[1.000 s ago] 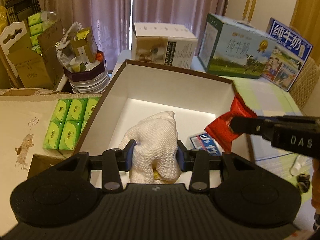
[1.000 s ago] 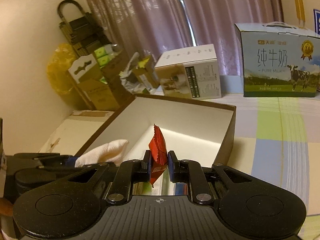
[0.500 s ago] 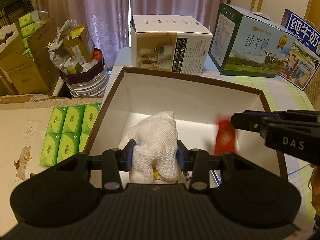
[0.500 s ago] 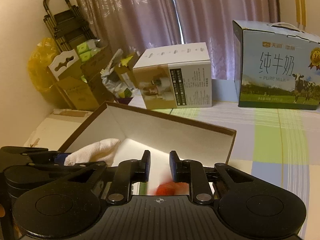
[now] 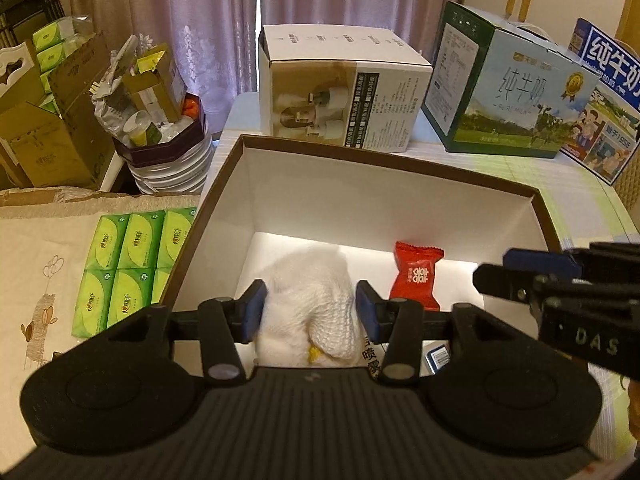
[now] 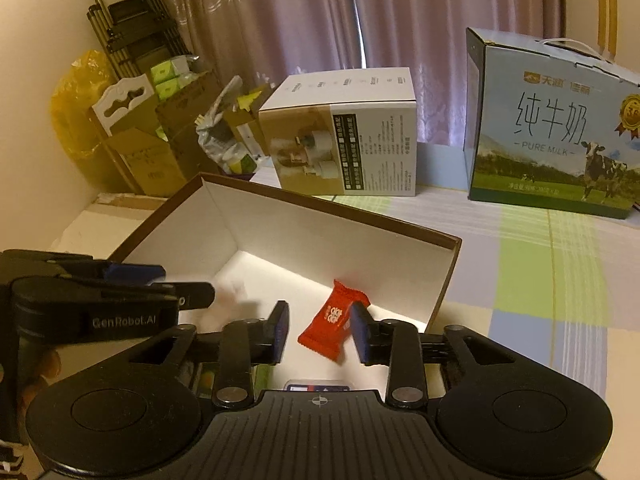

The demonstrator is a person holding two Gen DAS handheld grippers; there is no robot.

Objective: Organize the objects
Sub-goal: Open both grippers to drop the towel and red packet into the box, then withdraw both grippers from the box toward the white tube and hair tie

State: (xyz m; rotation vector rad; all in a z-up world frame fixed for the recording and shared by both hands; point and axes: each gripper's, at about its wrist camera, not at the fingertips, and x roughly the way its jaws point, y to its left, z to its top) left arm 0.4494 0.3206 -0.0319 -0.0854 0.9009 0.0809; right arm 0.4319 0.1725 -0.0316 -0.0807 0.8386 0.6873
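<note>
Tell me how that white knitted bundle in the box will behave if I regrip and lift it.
The white knitted bundle looks soft and slumped, so it will probably sag and deform rather than hold shape. Its textured knit should resist slipping against the left gripper, whose jaws are opening around it. It seems light; pushing would likely bunch it, not slide it toward the red candy packet.
</note>
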